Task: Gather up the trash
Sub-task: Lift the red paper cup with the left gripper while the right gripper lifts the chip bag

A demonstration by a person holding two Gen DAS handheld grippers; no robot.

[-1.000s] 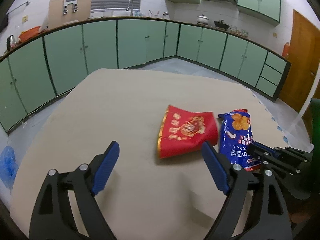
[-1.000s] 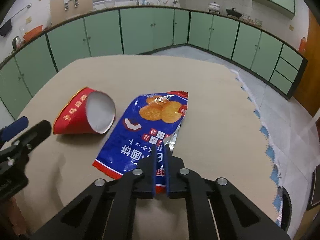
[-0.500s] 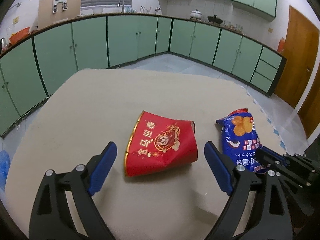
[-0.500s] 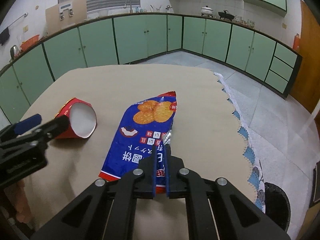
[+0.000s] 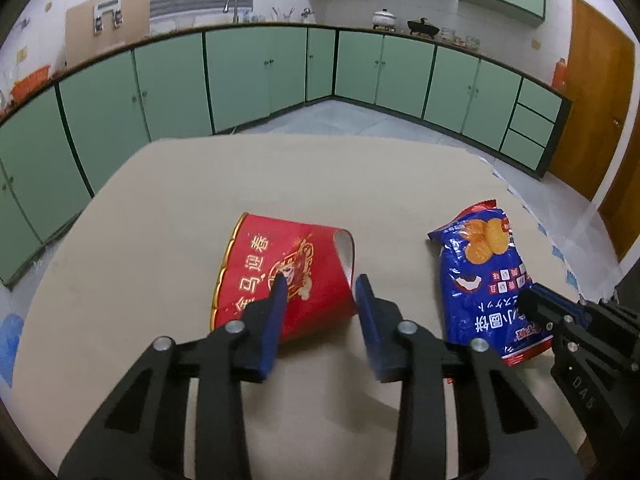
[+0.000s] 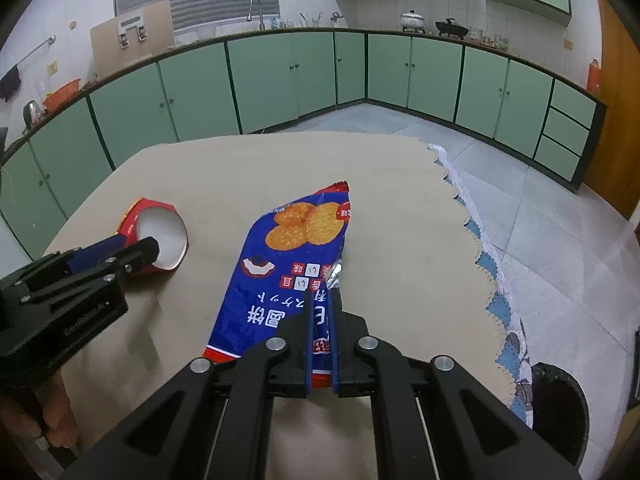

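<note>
A flattened red paper cup (image 5: 280, 272) with gold characters lies on its side on the beige table. My left gripper (image 5: 320, 284) has closed in around the cup's mouth end, its blue pads touching the cup on both sides. The cup's white inside shows in the right wrist view (image 6: 160, 236), where the left gripper (image 6: 120, 252) reaches it. My right gripper (image 6: 320, 304) is shut on the near end of a blue cracker bag (image 6: 292, 264), which is raised slightly. The bag also shows at the right of the left wrist view (image 5: 484, 280), with the right gripper (image 5: 536, 300) on it.
The beige table (image 6: 400, 216) has a jagged right edge over a blue-and-white cloth (image 6: 496, 280). A black trash bin (image 6: 560, 408) stands on the floor at the lower right. Green kitchen cabinets (image 5: 280, 72) line the walls beyond.
My left gripper's fingers have narrowed from wide open onto the red cup and moved in closer. The right gripper has kept its hold on the blue bag and lifted it a little.
</note>
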